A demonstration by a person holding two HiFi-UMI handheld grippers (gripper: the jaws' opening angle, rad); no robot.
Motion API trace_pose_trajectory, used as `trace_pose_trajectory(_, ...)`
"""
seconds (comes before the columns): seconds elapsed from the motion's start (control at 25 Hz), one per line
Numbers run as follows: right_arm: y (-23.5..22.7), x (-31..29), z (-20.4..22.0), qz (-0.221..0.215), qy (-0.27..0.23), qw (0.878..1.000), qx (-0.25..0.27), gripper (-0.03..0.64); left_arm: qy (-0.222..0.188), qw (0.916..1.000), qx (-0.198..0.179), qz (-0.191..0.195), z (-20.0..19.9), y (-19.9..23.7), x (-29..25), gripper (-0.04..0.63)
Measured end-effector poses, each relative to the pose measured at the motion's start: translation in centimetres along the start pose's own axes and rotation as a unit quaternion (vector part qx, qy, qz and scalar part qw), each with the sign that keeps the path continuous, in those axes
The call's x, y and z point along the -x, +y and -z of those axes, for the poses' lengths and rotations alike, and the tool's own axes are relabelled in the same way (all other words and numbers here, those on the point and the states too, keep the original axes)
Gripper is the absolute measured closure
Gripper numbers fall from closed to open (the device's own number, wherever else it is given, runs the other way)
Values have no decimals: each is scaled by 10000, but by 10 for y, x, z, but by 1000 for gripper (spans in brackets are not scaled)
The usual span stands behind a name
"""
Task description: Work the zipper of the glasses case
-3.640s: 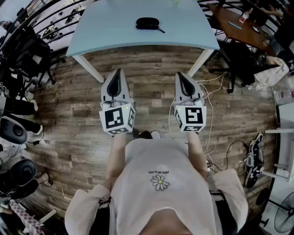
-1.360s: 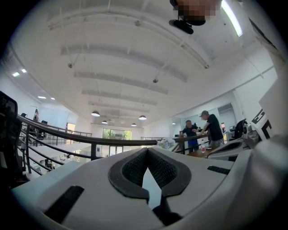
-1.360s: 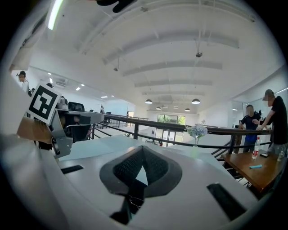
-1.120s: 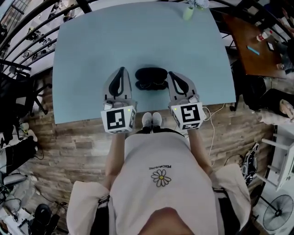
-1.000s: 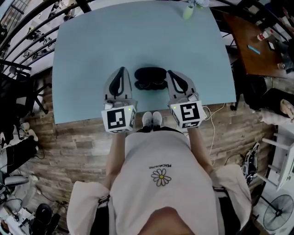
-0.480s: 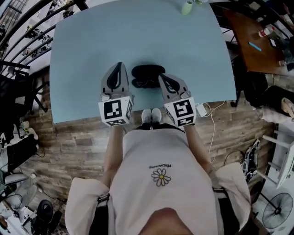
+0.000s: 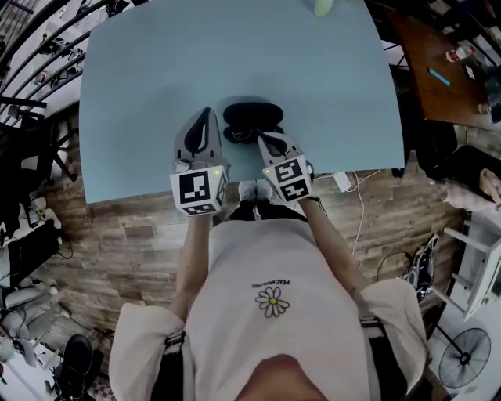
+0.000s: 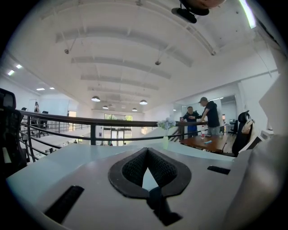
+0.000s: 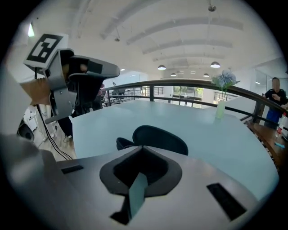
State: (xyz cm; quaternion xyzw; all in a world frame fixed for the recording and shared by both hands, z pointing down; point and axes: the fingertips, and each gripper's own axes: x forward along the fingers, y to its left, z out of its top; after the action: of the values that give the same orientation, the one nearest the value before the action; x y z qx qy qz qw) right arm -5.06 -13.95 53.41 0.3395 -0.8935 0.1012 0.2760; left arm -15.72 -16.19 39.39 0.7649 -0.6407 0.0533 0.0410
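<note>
A black glasses case (image 7: pixel 252 116) lies on the light blue table (image 7: pixel 141 94), near the front edge. It looks unzipped, with its lid (image 9: pixel 160 138) raised over the lower half (image 9: pixel 122 143). My left gripper (image 7: pixel 206 113) is just left of the case, shut and holding nothing. My right gripper (image 7: pixel 262 138) is angled in at the case's near right side, shut and holding nothing, its tip close to the case. In the right gripper view the left gripper (image 9: pixel 116 70) hangs above the table at left. The left gripper view does not show the case.
A pale green vase (image 7: pixel 323 6) with flowers (image 8: pixel 165 124) stands at the table's far edge. A brown table (image 7: pixel 434 59) with two people (image 8: pixel 204 117) is to the right. A black railing (image 8: pixel 90 121) runs behind. Cables (image 7: pixel 356 200) lie on the wooden floor.
The person has walked up to the table. In the last second the right gripper swung left toward the case's near side; the left gripper has barely moved.
</note>
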Motion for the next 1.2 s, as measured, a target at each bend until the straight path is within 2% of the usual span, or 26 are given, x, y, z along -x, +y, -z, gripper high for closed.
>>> trace_pose_trajectory(0.36, 14, -4, 28, -216, 273, 9994, -14, 609, 346, 9994, -70, 1, 28, -1, 1, 581)
trace_pose_trajectory(0.52, 11, -12, 43, -121, 441, 9989, -97, 609, 439, 9984, -283, 195, 34, -7, -17, 581)
trace_pose_trajectory(0.8, 4, -17, 46, 9, 413, 9986, -342, 609, 917, 9912, -591, 750, 37, -16, -67, 581)
trace_pose_trajectory(0.92, 3, -15, 47, 51, 386, 9988, -308, 609, 1555, 9778, -579, 1276, 57, -33, -86, 581)
trace_pose_trajectory(1.08, 5, -15, 48, 106, 354, 9989, -285, 609, 2597, 9451, -792, 1819, 101, -52, -89, 581)
trace_pose_trajectory(1.12, 4, -15, 48, 122, 345, 9989, -279, 609, 2714, 9403, -835, 1874, 107, -55, -85, 581)
trace_pose_trajectory(1.2, 3, -16, 47, 165, 308, 9990, -270, 609, 2764, 9377, -829, 1934, 112, -61, -77, 581)
